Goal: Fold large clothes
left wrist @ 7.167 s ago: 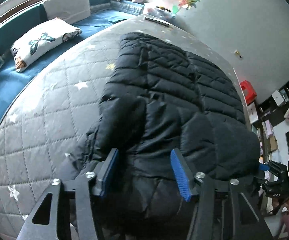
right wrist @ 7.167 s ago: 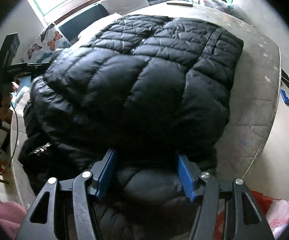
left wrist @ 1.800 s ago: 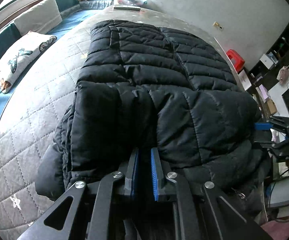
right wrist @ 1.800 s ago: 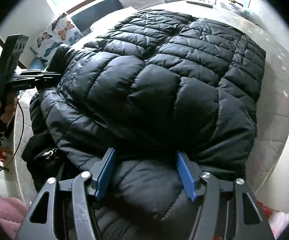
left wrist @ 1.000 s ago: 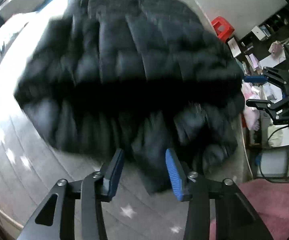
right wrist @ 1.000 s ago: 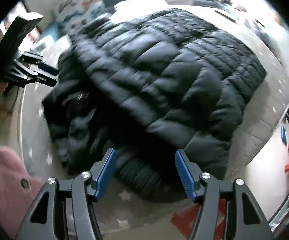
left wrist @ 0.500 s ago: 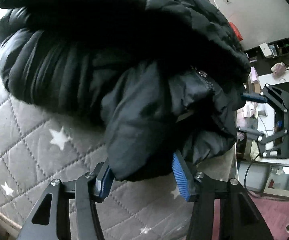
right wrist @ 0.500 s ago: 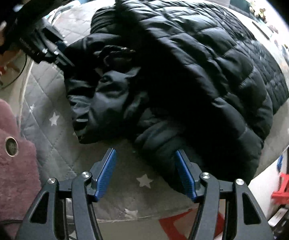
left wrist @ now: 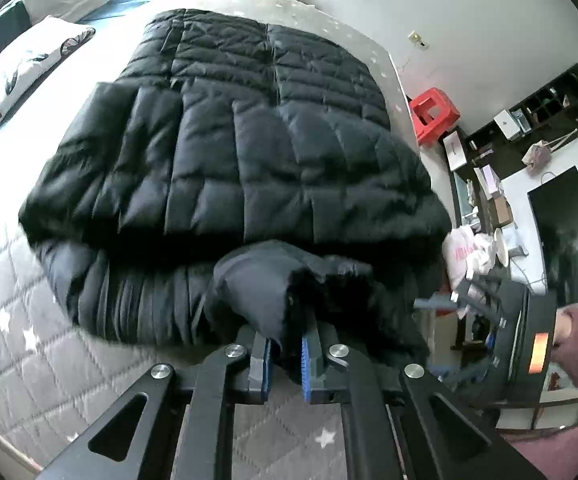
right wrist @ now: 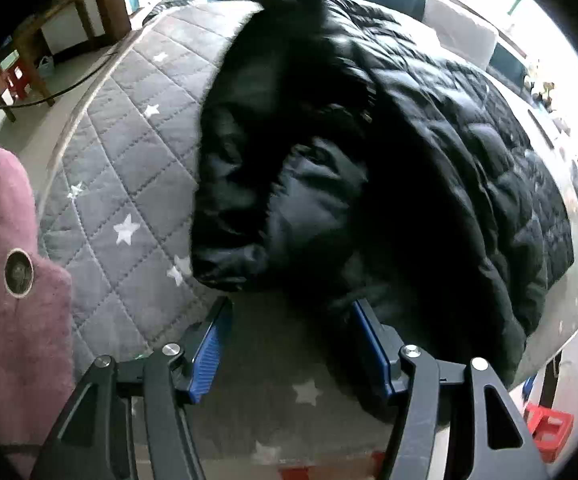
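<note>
My left gripper (left wrist: 285,364) has its blue-padded jaws pinching a smooth lump of the black quilted puffer coat (left wrist: 241,152) at its near edge. The coat lies folded over itself on the grey star-quilted mattress (left wrist: 17,340). My right gripper (right wrist: 291,344) hangs with its jaws spread, apart from the coat's near edge (right wrist: 329,216), above bare mattress (right wrist: 129,168). A red plastic stool (left wrist: 433,114) stands beside the bed.

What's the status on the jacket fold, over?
Left claw shut on black puffer jacket hood end. Right claw open, at jacket edge. Jacket on quilted bed. Nothing blocking.
</note>
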Tool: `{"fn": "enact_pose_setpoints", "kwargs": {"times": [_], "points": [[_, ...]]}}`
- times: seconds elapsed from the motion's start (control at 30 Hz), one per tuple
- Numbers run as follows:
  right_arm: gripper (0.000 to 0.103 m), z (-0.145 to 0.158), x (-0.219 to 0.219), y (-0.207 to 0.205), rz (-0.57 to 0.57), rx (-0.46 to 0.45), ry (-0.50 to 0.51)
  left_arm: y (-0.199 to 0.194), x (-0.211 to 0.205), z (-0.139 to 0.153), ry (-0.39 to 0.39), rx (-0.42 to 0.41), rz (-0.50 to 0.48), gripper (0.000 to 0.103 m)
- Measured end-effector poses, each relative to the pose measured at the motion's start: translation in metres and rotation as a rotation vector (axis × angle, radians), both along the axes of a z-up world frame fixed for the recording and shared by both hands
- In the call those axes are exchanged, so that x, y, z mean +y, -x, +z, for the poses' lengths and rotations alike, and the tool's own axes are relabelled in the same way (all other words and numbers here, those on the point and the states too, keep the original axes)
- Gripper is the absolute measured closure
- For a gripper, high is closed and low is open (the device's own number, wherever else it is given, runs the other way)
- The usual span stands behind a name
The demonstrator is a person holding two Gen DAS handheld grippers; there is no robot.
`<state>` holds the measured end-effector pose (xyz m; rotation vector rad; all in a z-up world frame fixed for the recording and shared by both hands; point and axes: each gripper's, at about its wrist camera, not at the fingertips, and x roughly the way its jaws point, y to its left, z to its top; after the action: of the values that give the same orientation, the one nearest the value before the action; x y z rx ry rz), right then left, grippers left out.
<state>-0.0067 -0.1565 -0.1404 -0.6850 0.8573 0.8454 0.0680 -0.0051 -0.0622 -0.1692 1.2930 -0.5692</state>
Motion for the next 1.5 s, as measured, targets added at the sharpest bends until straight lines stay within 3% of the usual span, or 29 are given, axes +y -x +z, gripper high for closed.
{"fn": "enact_pose_setpoints", "kwargs": {"times": [0.17,0.4,0.47,0.53,0.6,0.7,0.8,0.87,0.97,1.0,1.07,1.23,1.37,1.5], "points": [[0.036,0.004,0.011,0.006,0.008,-0.097,-0.032,-0.030,-0.002,0.008,0.015,0.004,-0.006,0.094],[0.037,0.008,0.027,-0.007,-0.101,-0.170,-0.093,-0.046,-0.008,-0.007,0.039,0.028,0.004,0.094],[0.061,0.009,0.031,-0.018,-0.149,-0.157,-0.080,-0.043,-0.008,-0.007,0.032,0.022,-0.006,0.094],[0.073,0.014,0.026,-0.024,-0.177,-0.101,-0.115,-0.031,-0.006,-0.002,0.014,-0.005,-0.038,0.094],[0.078,0.026,0.016,-0.036,-0.222,-0.024,-0.161,-0.019,0.000,0.004,0.006,-0.024,-0.067,0.092],[0.082,0.049,-0.001,-0.049,-0.275,0.014,-0.231,-0.001,0.014,0.015,0.020,-0.050,-0.109,0.089],[0.082,0.074,-0.020,-0.069,-0.328,0.058,-0.328,0.022,0.028,0.025,0.027,-0.080,-0.158,0.079],[0.082,0.087,-0.026,-0.080,-0.343,0.069,-0.364,0.032,0.034,0.031,-0.005,-0.117,-0.167,0.054],[0.083,0.094,-0.026,-0.083,-0.362,0.080,-0.373,0.046,0.048,0.047,-0.019,-0.199,-0.157,0.028],[0.083,0.094,-0.026,-0.083,-0.365,0.080,-0.373,0.049,0.053,0.050,-0.022,-0.224,-0.149,0.025],[0.083,0.097,-0.028,-0.091,-0.375,0.094,-0.391,0.053,0.058,0.051,-0.056,-0.261,-0.147,0.019],[0.083,0.108,-0.040,-0.100,-0.407,0.120,-0.443,0.058,0.048,0.036,-0.268,-0.360,-0.193,0.019],[0.083,0.115,-0.043,-0.106,-0.405,0.111,-0.444,0.063,0.029,0.018,-0.462,-0.533,-0.267,0.019],[0.083,0.116,-0.044,-0.108,-0.411,0.114,-0.444,0.060,0.024,-0.005,-0.578,-0.646,-0.307,0.019]]}}
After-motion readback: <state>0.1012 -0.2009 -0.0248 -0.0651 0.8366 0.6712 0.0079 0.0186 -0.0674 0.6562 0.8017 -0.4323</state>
